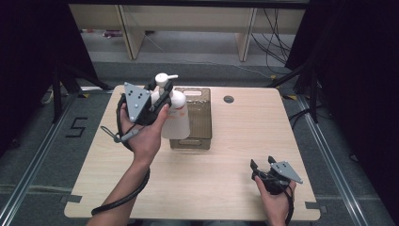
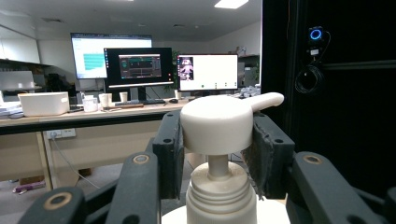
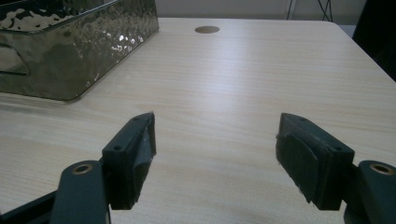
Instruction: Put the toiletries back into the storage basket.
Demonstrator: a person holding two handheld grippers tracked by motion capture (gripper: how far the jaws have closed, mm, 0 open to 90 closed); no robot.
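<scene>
A white pump bottle [image 1: 176, 117] stands upright at the left side of a dark translucent bin [image 1: 201, 134]. My left gripper [image 1: 160, 96] is shut on its pump head. In the left gripper view both pads press on the sides of the white pump head [image 2: 215, 123], and the spout points right. Whether the bottle's base touches anything I cannot tell. My right gripper [image 1: 263, 165] rests low near the table's front right, held in a hand. Its jaws [image 3: 215, 144] stand wide open over bare wood with nothing between them.
The wooden table [image 1: 235, 141] has a round cable hole [image 1: 228, 99] behind the bin, at the far centre. In the right gripper view the bin [image 3: 70, 51] lies ahead to the left. Desk legs and cables stand on the floor beyond the table.
</scene>
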